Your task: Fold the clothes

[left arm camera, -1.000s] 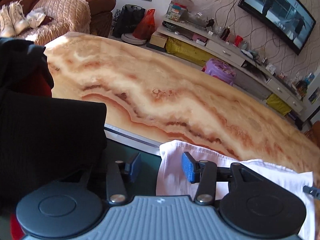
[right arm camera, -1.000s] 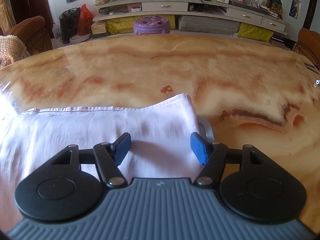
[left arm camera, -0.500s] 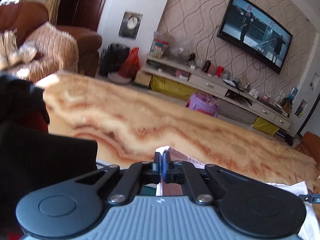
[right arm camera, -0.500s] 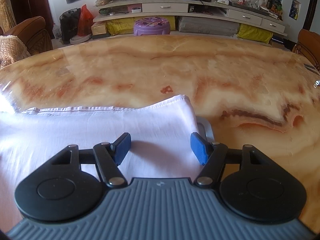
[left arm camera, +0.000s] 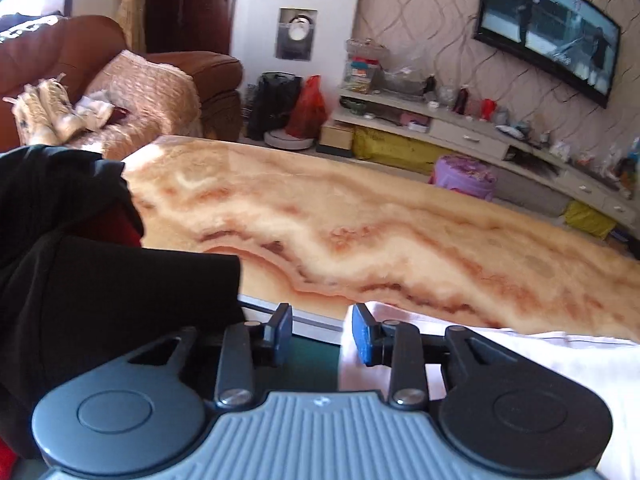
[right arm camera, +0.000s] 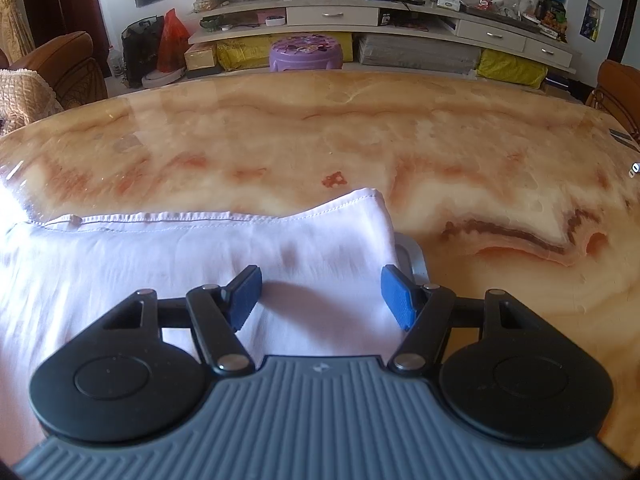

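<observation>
A white garment [right arm camera: 160, 264] lies spread along the near side of the marble table [right arm camera: 320, 140], with a stitched hem on its far edge. My right gripper [right arm camera: 320, 296] hovers open over the garment's right end; no cloth sits between its pads. In the left wrist view the garment's [left arm camera: 540, 360] left edge lies just beside the right pad. My left gripper [left arm camera: 322, 334] is opening, with only the dark green surface [left arm camera: 312, 356] in the gap and nothing pressed.
A heap of black and red clothes [left arm camera: 100, 300] sits close on the left of the left gripper. A grey board corner [right arm camera: 412, 256] pokes out under the garment's right end. Beyond the table are a purple stool [right arm camera: 306, 54], a low TV shelf [right arm camera: 400, 12] and a brown sofa [left arm camera: 120, 80].
Half a second ago the left gripper was shut on the garment's lifted corner. Its jaws now stand apart and the cloth lies flat. The right gripper has not moved.
</observation>
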Demonstrator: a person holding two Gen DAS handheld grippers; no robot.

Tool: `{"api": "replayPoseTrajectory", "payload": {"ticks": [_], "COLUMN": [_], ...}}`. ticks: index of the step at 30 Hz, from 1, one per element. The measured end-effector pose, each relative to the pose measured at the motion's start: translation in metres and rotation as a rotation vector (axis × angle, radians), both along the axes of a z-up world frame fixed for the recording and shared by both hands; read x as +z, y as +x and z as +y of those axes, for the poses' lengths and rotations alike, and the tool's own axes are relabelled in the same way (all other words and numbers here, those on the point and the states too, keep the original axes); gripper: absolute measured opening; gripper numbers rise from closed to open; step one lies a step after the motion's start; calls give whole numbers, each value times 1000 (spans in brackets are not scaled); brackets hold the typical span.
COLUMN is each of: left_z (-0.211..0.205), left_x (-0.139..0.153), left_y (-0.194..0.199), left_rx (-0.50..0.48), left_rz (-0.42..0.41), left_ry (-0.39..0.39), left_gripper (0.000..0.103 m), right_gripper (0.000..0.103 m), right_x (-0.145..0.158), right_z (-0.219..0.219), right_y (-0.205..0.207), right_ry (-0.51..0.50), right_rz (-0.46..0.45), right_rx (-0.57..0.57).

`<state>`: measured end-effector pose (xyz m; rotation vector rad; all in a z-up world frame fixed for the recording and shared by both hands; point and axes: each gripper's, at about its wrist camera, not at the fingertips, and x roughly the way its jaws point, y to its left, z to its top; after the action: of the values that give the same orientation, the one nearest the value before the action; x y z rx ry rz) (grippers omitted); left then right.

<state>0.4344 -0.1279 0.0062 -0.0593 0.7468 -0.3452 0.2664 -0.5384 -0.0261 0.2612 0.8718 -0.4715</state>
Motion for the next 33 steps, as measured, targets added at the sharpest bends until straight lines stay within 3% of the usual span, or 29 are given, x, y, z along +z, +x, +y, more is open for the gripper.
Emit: {"api": "replayPoseTrajectory", "payload": {"ticks": [2,4,9,14,17,21,26,29,33], "left_z": [-1,-11,-17,-2,4,7,5,8,11], "left_x": [-1,-11,-22,10,26,19,-6,-11,-12], "left_y": [-14,-25,-48,-73,-104,-152,-179,-177,-176], "left_rx": [-95,-155,-153,-137,-202,-233,-232,-201,-209], "left_rz": [4,22,-12,-24,5,53,77,70,64], "left_ry": [-8,72,237,203,169,164,226,236,248], "left_gripper": [45,45,48,51,56,59,59,63,66], "right_gripper": [74,74,74,74,74,74,74,74,74], "right_x": [1,2,14,44,58,64,50,45,24], "right_z": [1,4,12,20,40,89,126,141,143], "right_y": [0,-1,-27,-82,-117,-145,-130,-103,-75], "right_ry": [-1,4,21,68,89,35,114,96,49], "right_rz": [4,16,6,-19,5,32,-6,-20,55], "right_rx": [-3,0,3,-4,60,188,229,252,302]}}
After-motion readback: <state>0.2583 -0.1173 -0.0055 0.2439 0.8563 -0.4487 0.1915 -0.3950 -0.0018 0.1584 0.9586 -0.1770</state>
